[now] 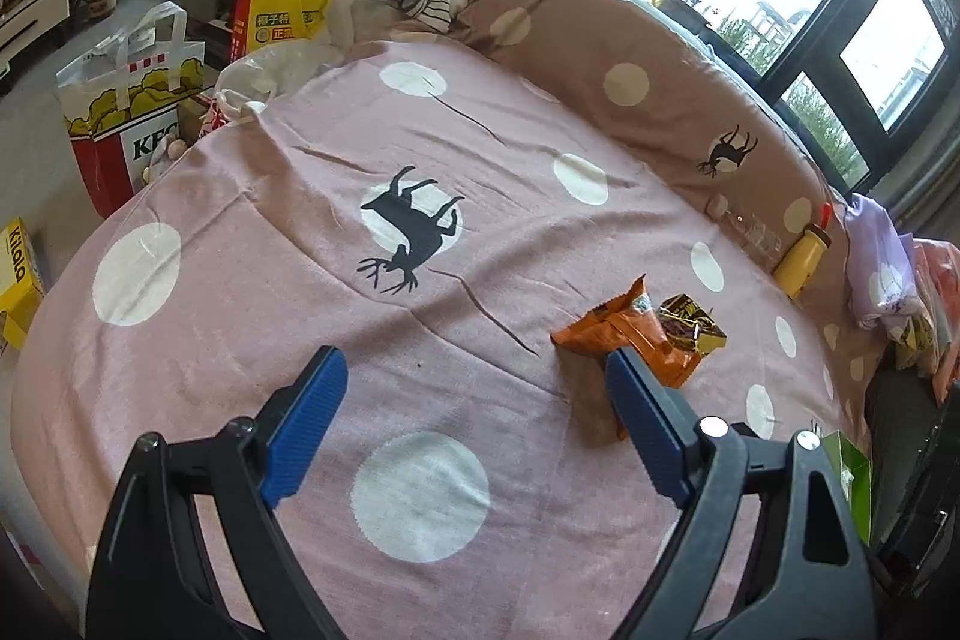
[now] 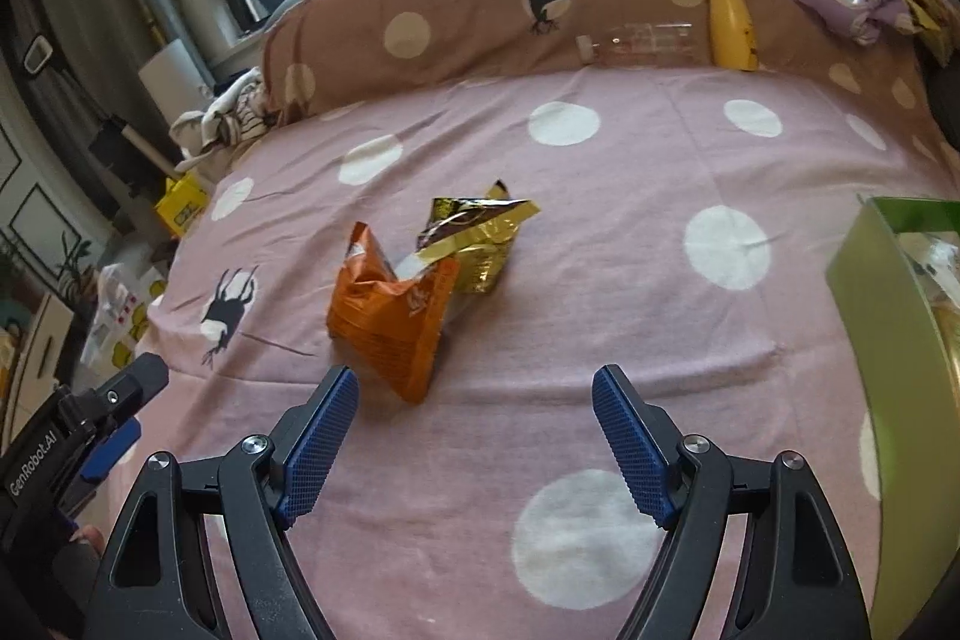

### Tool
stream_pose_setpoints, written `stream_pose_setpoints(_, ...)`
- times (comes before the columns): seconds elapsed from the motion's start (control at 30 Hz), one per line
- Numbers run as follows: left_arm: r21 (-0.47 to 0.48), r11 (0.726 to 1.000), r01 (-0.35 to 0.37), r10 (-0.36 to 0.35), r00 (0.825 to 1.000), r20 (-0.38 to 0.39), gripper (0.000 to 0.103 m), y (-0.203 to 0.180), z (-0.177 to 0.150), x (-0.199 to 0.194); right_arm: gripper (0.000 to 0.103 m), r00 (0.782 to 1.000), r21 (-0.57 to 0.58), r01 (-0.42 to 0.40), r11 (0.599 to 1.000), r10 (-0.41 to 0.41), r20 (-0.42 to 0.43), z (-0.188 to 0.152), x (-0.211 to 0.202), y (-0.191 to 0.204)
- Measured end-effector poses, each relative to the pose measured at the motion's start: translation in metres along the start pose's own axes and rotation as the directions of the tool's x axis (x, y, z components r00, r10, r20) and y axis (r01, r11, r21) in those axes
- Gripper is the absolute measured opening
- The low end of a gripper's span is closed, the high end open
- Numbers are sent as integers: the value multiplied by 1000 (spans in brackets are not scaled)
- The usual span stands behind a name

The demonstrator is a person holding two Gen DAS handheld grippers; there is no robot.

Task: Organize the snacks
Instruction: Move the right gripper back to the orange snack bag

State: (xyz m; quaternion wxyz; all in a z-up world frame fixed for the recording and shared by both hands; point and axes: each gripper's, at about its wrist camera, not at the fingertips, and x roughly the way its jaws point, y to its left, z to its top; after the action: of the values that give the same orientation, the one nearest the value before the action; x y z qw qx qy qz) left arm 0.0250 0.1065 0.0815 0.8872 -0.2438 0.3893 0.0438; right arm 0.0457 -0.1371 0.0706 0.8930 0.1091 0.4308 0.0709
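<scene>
An orange snack bag (image 2: 390,316) lies crumpled near the middle of the pink dotted bed (image 2: 660,172), touching a gold snack packet (image 2: 480,244) just behind it. The right gripper (image 2: 474,388) hovers near them, jaws spread and empty, the orange bag just ahead of its left finger. The left gripper (image 1: 474,370) is also wide open and holds nothing. A green box (image 2: 870,292) sits at the right edge. Far back, a yellow bottle (image 2: 729,22) leans on the brown pillow (image 2: 468,22).
</scene>
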Motion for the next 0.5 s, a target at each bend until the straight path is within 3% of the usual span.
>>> stream_pose_setpoints(0.17, -28, 1000, 0, -1, 1000, -16, 89, 7, 4, 1, 88, 996, 20, -35, 999, 37, -83, 19, 37, 12)
stream_pose_setpoints(0.37, -62, 998, 1, -2, 1000, -21, 89, 14, 8, 2, 88, 997, 3, -18, 1000, 18, -73, 37, 65, 26)
stream_pose_setpoints(0.5, -61, 998, 6, -9, 999, -41, 89, 14, 8, 5, 88, 995, 63, -39, 997, 45, -92, 37, 85, 26)
